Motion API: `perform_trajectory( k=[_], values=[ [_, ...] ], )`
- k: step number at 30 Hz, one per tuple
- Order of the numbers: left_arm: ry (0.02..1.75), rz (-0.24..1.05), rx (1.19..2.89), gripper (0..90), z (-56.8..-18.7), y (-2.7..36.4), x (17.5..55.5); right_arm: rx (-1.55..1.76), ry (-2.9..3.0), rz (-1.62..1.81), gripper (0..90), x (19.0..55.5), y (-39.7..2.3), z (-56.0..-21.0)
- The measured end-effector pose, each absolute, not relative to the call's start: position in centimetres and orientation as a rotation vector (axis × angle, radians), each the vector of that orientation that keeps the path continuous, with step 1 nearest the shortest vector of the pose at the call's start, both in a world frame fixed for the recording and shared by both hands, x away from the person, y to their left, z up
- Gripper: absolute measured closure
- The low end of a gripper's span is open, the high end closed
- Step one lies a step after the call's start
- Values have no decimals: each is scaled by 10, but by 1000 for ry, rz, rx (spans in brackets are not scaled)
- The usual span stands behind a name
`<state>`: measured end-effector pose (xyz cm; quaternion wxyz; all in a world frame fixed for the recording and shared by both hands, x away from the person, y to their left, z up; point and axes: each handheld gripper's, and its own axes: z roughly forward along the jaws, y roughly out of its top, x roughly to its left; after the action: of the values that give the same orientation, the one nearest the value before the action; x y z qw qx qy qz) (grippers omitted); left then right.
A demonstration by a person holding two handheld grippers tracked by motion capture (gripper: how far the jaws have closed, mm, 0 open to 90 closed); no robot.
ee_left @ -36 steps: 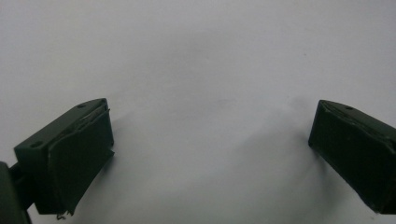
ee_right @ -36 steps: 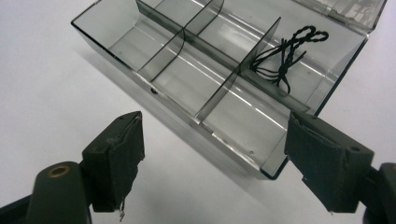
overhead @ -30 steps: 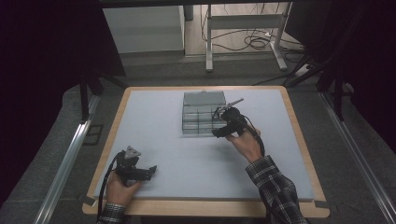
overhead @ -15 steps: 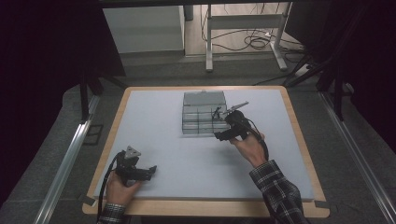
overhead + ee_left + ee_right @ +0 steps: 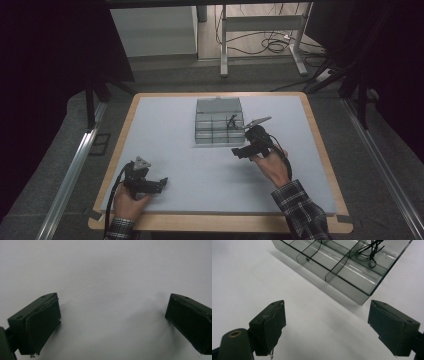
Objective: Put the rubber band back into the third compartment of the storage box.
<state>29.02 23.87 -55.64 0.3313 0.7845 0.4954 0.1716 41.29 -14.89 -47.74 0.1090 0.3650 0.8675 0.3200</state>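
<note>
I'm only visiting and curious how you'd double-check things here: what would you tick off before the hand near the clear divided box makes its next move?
1. Right gripper jaws apart with nothing between them: ok; they have just been opening.
2. Right gripper clear of the clear divided box, which lies just ahead: ok.
3. Black cord lying inside a compartment of the box: ok.
4. Whether the cord is fully inside, none over the wall: cannot tell.
5. Left gripper open and empty over the bare white mat: ok.
6. Box flat on the mat, lid tipped back: ok.
</note>
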Motion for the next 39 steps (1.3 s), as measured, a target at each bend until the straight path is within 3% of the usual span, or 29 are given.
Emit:
perform_trajectory(
  k=[24, 39],
  values=[
    [1294, 449, 2052, 0, -556, 239, 290, 1029, 2535, 941, 137, 375, -167, -487],
    [1294, 450, 2052, 0, -556, 239, 290, 1037, 2500, 900, 133, 350, -188, -511]
  ],
)
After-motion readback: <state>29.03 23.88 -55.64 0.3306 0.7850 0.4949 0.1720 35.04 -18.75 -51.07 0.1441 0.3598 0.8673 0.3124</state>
